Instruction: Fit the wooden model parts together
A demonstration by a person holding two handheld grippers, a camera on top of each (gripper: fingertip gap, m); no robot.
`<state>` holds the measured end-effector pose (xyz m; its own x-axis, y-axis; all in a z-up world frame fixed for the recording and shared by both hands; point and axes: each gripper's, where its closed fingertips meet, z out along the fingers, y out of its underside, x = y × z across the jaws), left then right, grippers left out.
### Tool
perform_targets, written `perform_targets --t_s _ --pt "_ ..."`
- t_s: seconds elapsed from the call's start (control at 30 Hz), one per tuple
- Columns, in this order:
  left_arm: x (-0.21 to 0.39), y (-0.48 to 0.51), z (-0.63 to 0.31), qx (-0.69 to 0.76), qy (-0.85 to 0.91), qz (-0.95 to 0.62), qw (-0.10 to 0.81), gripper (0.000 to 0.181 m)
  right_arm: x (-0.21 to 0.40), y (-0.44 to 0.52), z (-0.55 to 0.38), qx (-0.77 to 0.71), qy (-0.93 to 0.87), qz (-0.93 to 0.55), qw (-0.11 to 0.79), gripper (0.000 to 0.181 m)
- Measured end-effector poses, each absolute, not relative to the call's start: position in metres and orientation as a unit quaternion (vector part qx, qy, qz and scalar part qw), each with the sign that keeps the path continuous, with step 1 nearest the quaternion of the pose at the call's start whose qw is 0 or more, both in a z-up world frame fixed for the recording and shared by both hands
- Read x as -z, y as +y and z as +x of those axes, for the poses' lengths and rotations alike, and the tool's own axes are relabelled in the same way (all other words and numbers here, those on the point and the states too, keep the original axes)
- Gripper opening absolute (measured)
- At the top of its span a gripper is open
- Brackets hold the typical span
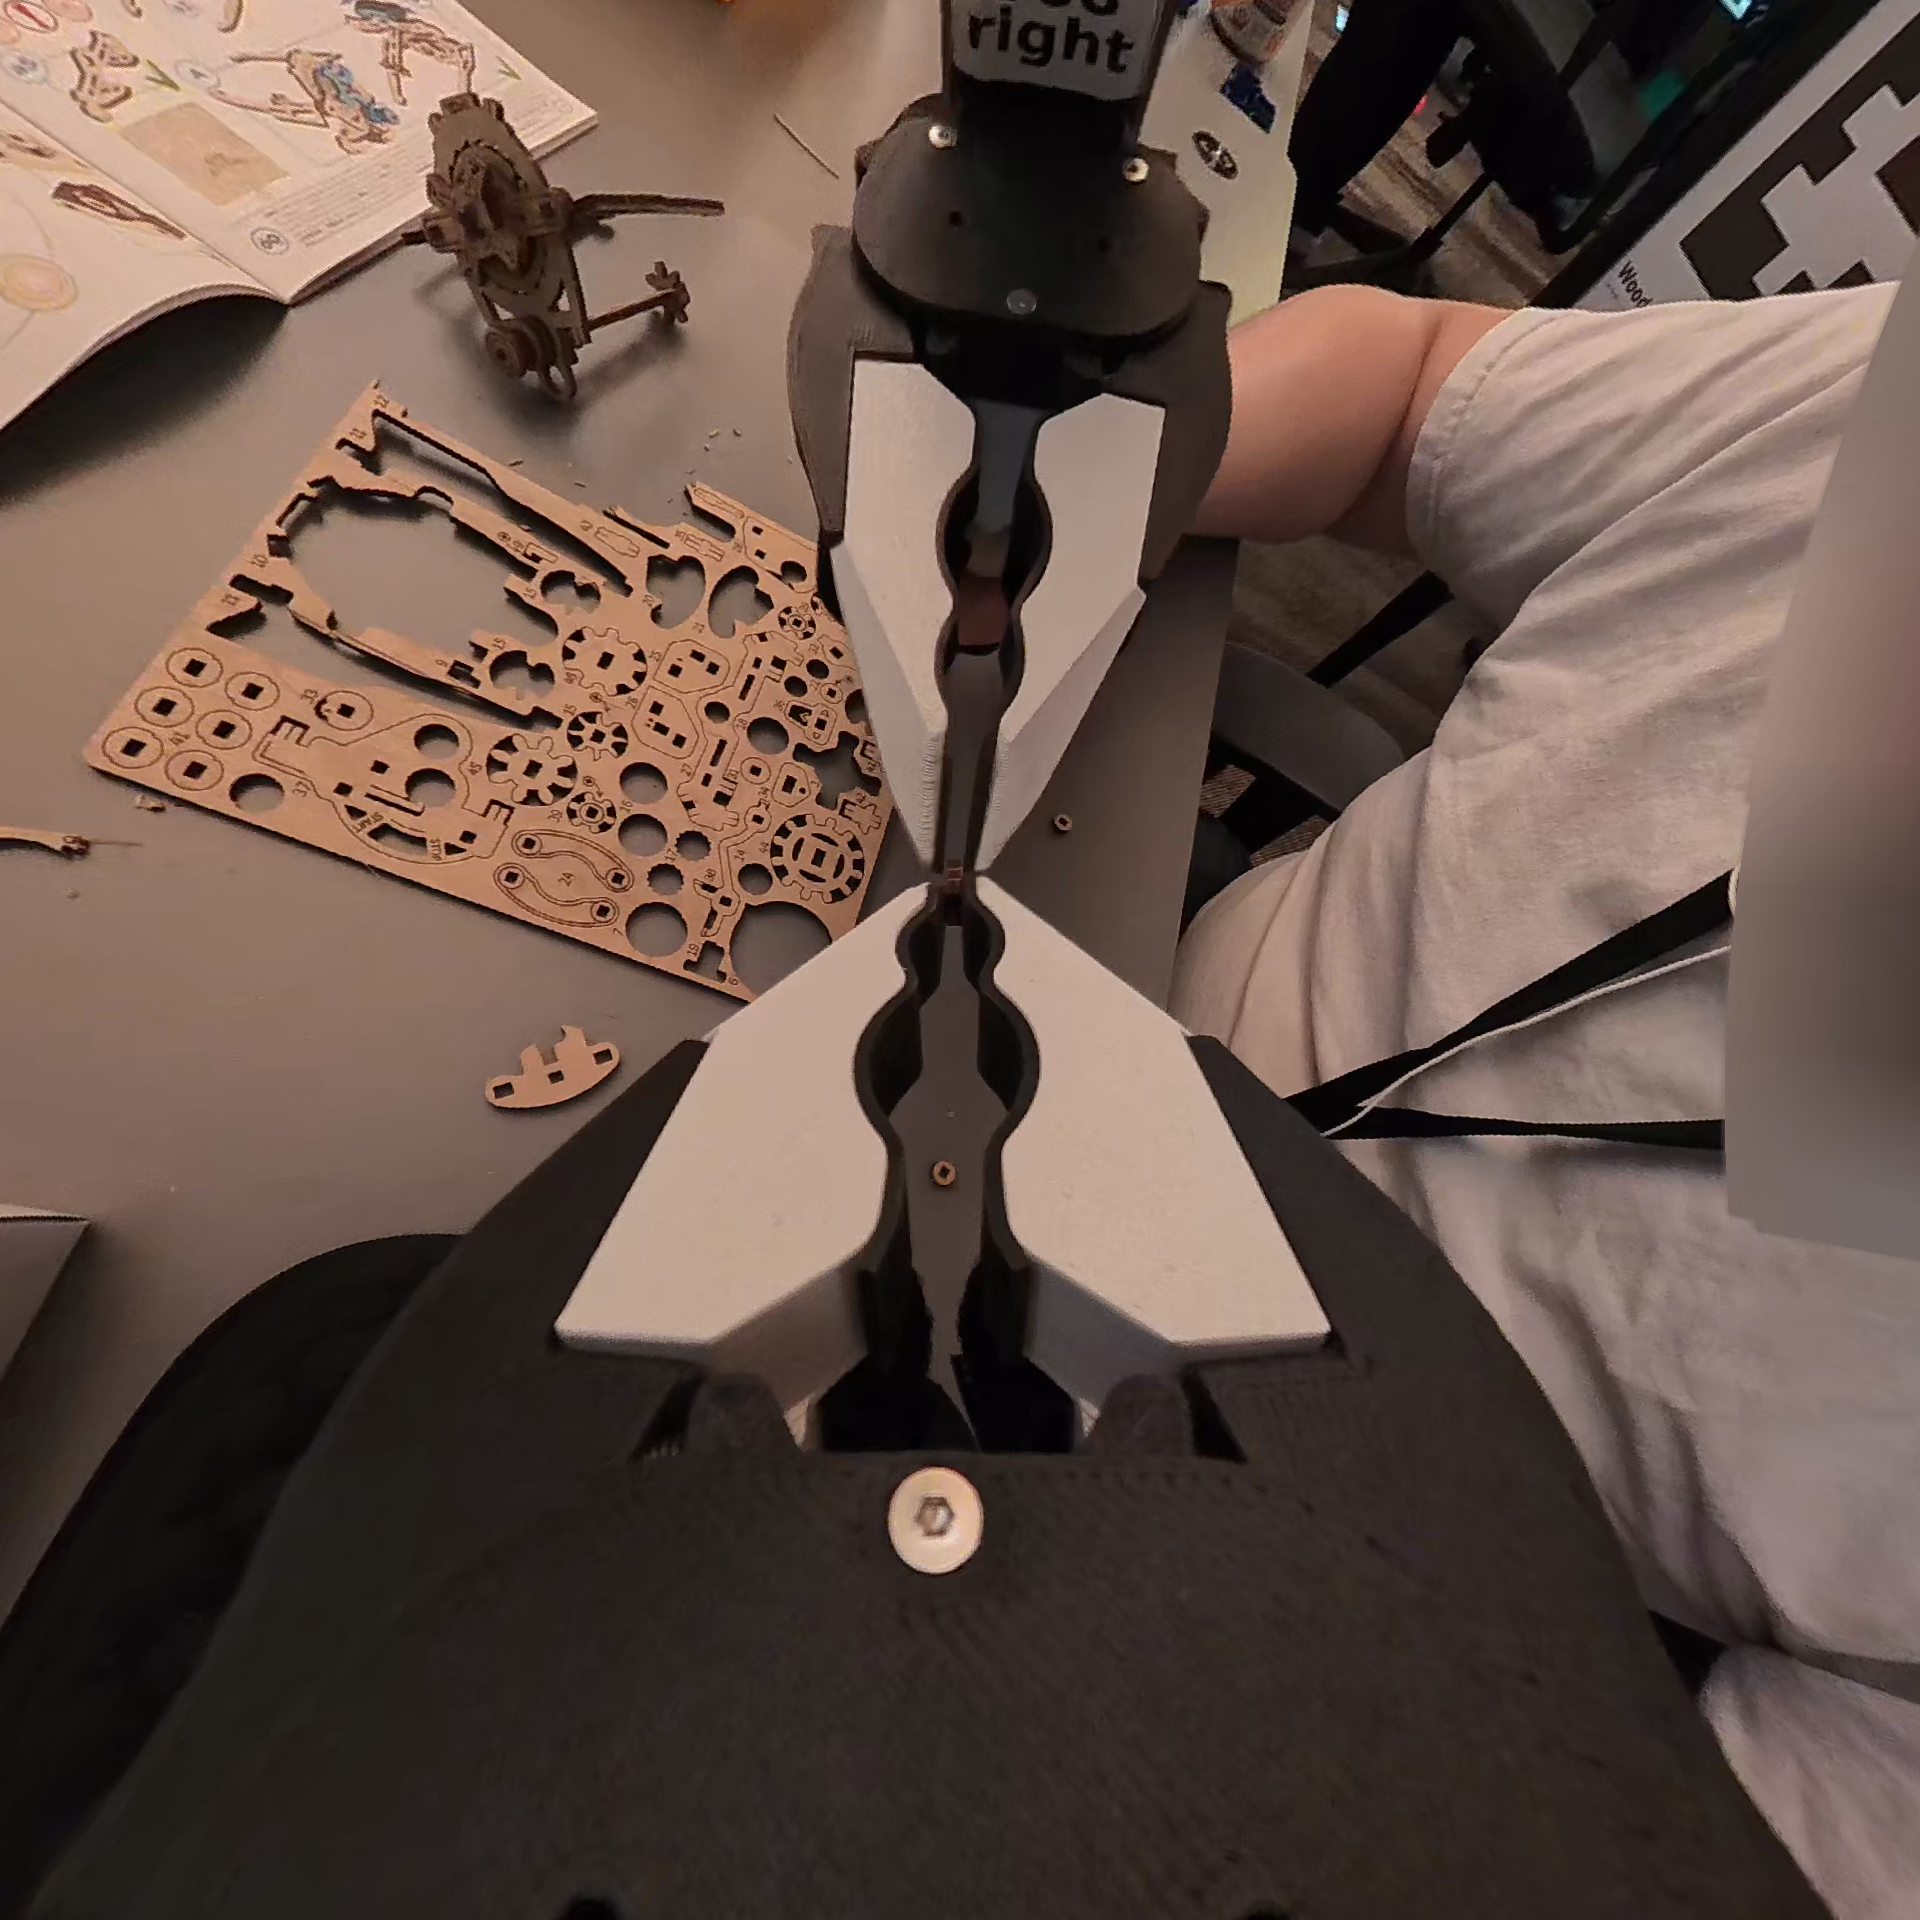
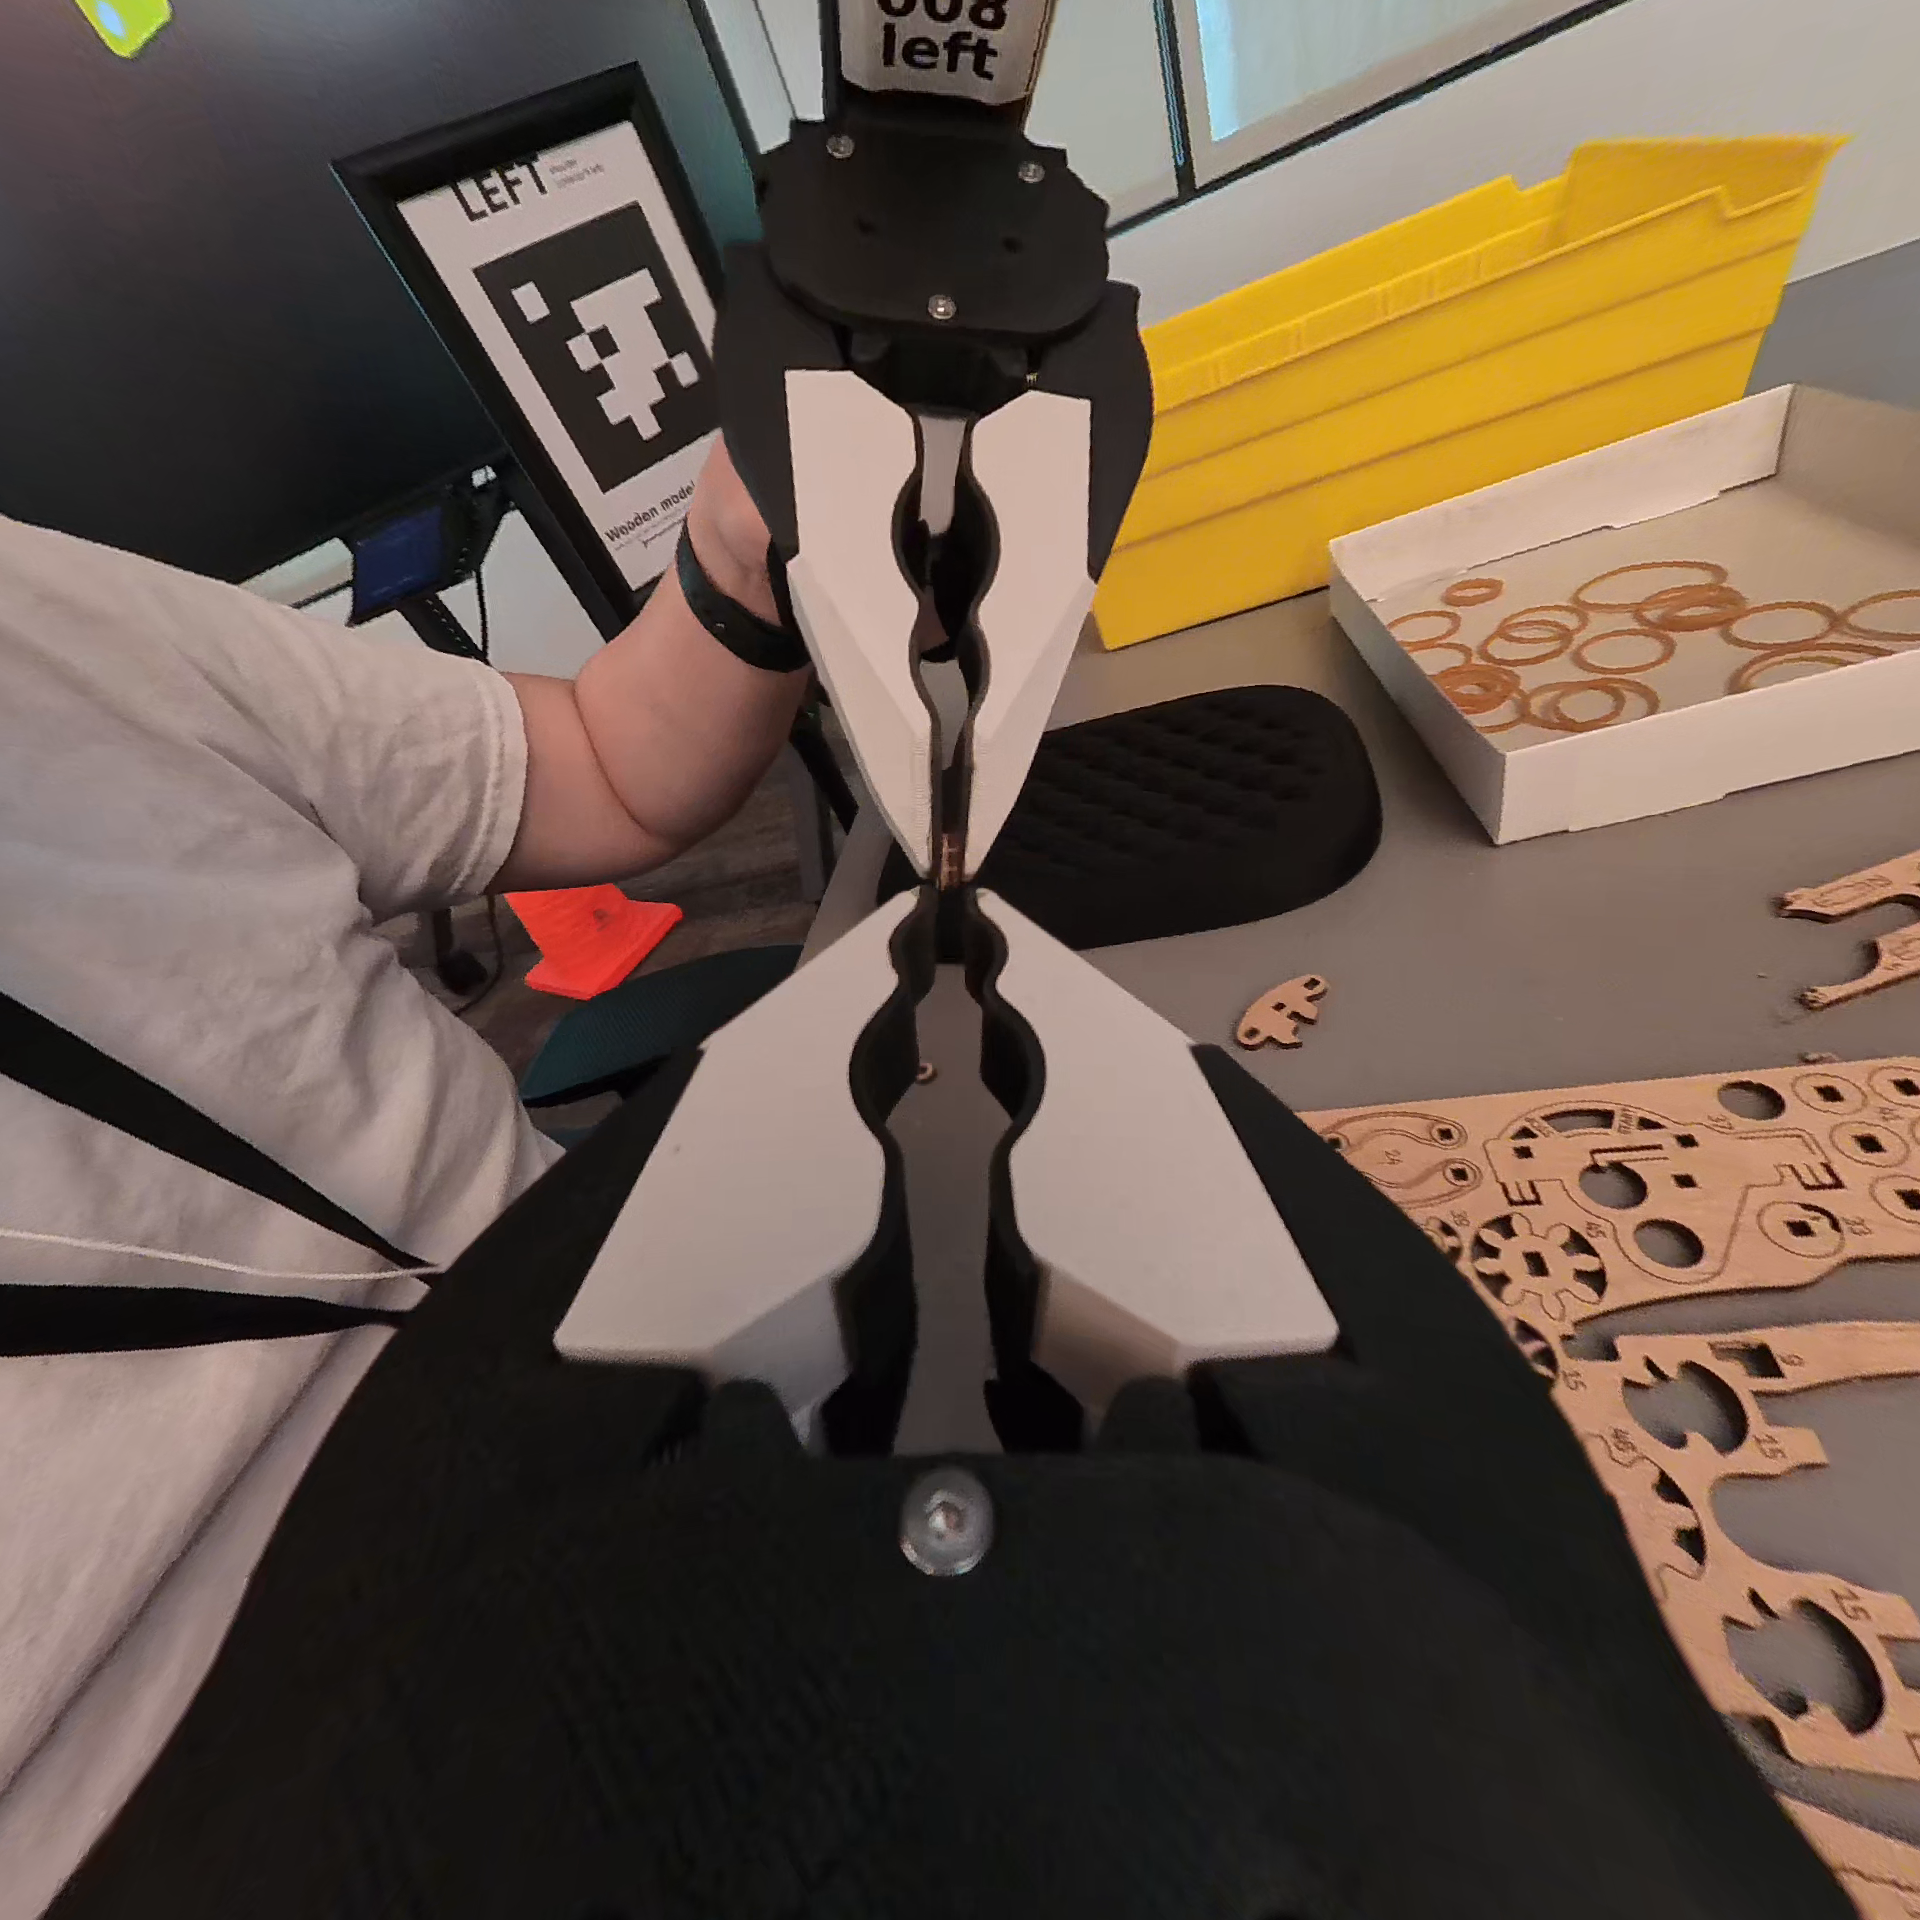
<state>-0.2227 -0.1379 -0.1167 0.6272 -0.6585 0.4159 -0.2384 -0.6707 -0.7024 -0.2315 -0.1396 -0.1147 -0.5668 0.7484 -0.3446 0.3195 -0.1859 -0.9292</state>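
Meeting tip-to-tip, left tool point(image 1: 951, 914) and right tool point(image 2: 948, 914) pinch wooden piece point(image 1: 953, 871).

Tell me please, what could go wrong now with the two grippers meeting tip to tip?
1. The left hand-held gripper and right hand-held gripper pinch a tiny brown wooden piece only at their tips; it could slip and drop.
2. It might fall past the grey table's edge, since the tips hang near it.
3. Squeezing may snap it.
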Motion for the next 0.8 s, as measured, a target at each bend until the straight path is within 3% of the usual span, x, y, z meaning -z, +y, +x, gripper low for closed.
perform_targets --t_s 0.43,0.57,0.8 --pt "0.111 -0.133 -0.22 0.383 0.252 -0.832 0.313 0.002 0.107 -0.135 -0.229 -0.672 -0.58 -0.44 0.137 0.0" --pt "0.105 -0.128 -0.227 0.389 0.233 -0.826 0.334 0.016 0.103 -0.126 -0.229 -0.691 -0.553 -0.449 0.126 0.0" --pt "0.1 -0.124 -0.224 0.42 0.219 -0.809 0.348 0.009 0.102 -0.124 -0.23 -0.695 -0.546 -0.451 0.126 0.0"
